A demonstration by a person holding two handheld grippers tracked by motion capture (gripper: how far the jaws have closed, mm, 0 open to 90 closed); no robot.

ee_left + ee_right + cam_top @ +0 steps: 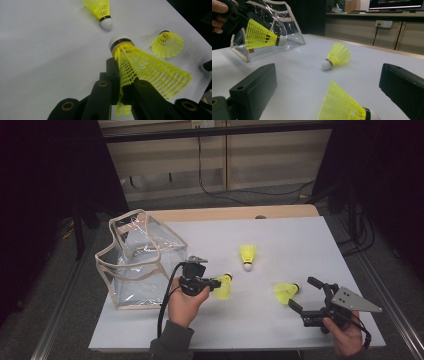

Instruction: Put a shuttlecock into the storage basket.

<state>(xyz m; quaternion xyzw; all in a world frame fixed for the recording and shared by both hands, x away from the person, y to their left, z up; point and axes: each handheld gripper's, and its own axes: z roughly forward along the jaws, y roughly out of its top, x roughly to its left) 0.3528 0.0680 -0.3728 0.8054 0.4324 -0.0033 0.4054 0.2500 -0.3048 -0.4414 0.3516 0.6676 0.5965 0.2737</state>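
Nearest of all, at the near right of the table (150, 330), the right gripper (301, 294) is held in the person's right hand (344, 335), its jaws spread wide apart with nothing between them. Just beyond those jaws, the near shuttlecock (286, 291) is seen lying on its side on the white surface (in the right gripper view its yellow skirt fills the gap between the two black jaws, untouched by either) (344, 106).

A little further left, the left gripper (216, 283) is gripped by the left hand (186, 304), and its jaws are pressed onto the yellow mesh skirt of the held shuttlecock (223, 286). In the left gripper view the skirt (147, 68) is seen squeezed between the jaws, the white cork tip pointing away from the hand. The shuttlecock is carried clear of the table, as is shown in the right gripper view, where it hangs in front of the bag.

Further back, near the middle of the table, the third shuttlecock (247, 256) is found resting on the surface, cork end towards the near side, well apart from both grippers.

At the far left, the clear bag (137, 257) with its beige trim is stood on the table, mouth open upward, just beside the left gripper.
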